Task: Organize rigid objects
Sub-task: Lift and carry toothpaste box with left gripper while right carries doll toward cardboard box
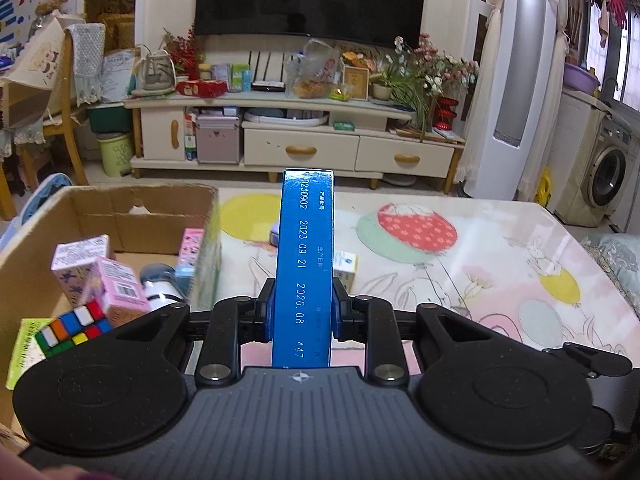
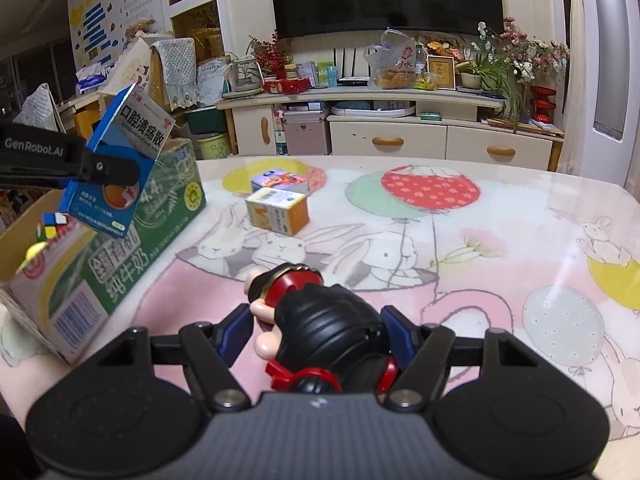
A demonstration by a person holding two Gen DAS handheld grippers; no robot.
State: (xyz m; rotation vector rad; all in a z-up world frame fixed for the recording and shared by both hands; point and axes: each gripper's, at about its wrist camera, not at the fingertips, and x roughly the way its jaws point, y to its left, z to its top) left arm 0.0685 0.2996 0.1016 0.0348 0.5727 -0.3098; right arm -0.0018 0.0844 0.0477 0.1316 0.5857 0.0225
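Your cardboard box [image 1: 120,208] already holds a Rubik's cube [image 1: 74,326], pink cartons and a bottle. Your left gripper [image 1: 303,308] clamps the blue medicine box [image 1: 304,264] beside its rim; your right gripper [image 2: 316,330] straddles the toy figure [image 2: 320,320] on the table [image 2: 500,248], grip unclear. Two small cartons [image 2: 278,210] remain beyond.

The left gripper [image 1: 303,312] is held up in the air with its two fingers closed flat against the narrow sides of a blue box [image 1: 304,264], which stands upright between them. The right gripper [image 2: 316,330] sits low over the table [image 2: 480,248], its blue-padded fingers [image 2: 236,330] spread on either side of a black and red toy figure [image 2: 320,320] lying between them.
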